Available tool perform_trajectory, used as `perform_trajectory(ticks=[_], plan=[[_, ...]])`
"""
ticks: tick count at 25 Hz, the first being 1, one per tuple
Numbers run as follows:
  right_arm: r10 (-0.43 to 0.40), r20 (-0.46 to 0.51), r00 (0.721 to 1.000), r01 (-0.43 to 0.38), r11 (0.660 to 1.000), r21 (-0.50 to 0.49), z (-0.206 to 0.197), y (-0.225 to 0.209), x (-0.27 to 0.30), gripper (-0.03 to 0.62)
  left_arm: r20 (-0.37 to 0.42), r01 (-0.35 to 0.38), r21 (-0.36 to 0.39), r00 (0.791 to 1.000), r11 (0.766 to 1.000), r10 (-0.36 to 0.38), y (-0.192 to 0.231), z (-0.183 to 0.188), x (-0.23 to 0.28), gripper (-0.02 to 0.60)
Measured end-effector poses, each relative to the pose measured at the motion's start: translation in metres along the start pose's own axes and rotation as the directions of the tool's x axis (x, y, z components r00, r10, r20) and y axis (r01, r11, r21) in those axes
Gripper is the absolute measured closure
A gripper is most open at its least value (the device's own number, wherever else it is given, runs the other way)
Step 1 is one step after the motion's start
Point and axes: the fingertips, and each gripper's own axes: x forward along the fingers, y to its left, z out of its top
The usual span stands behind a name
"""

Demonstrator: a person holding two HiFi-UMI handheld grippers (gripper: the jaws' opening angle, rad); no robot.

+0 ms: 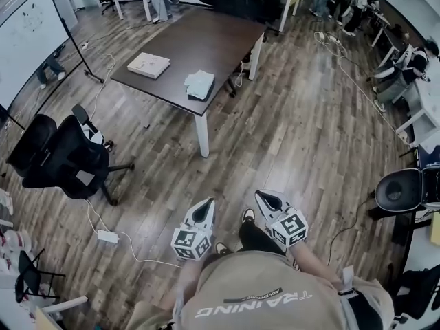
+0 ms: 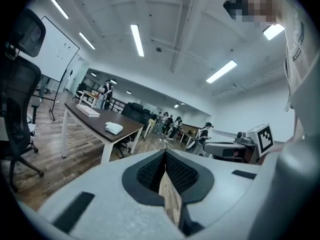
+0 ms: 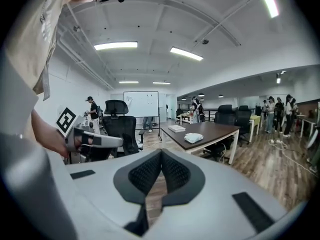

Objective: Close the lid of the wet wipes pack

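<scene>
The wet wipes pack, a pale soft packet, lies on a dark-topped table far ahead of me, near its front edge. The left gripper view has the pack at middle left, and the right gripper view has the pack at middle right. Whether its lid is up is too small to tell. I hold both grippers close to my body, far from the table. My left gripper is shut and empty, its jaws meeting at the tip. My right gripper is likewise shut and empty.
A flat white box lies on the table's left side. Black office chairs stand at my left, with a power strip and cable on the wooden floor. A whiteboard stands at far left. People and desks fill the far end and right edge.
</scene>
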Motion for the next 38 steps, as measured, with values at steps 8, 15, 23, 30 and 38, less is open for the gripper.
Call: perform_trajectory(ticks=[8, 15, 23, 30, 38], plan=[[0.005, -0.017, 1.000, -0.004, 0.998, 0.067, -0.013, -0.057, 0.023, 0.580, -0.054, 0.007, 0.022, 0.999, 1.000, -0.006, -0.003, 0.006, 0.061, 0.572], [0.055, 0.034, 0.998, -0.057, 0.997, 0.050, 0.004, -0.130, 0.059, 0.580, -0.080, -0.012, 0.077, 0.997, 0.997, 0.018, 0.006, 0.032, 0.143, 0.572], [0.138, 0.044, 0.989, -0.139, 0.990, 0.016, 0.012, -0.213, 0.095, 0.580, -0.030, -0.116, 0.049, 0.993, 0.992, 0.118, 0.014, 0.053, 0.227, 0.572], [0.193, 0.025, 0.981, -0.194, 0.979, 0.065, 0.006, -0.237, 0.111, 0.580, -0.075, -0.130, 0.029, 0.988, 0.991, 0.132, 0.016, 0.053, 0.263, 0.572], [0.176, -0.028, 0.984, -0.171, 0.978, 0.121, -0.015, -0.264, 0.136, 0.580, -0.114, -0.090, 0.054, 0.989, 0.995, 0.095, 0.035, 0.044, 0.316, 0.572]])
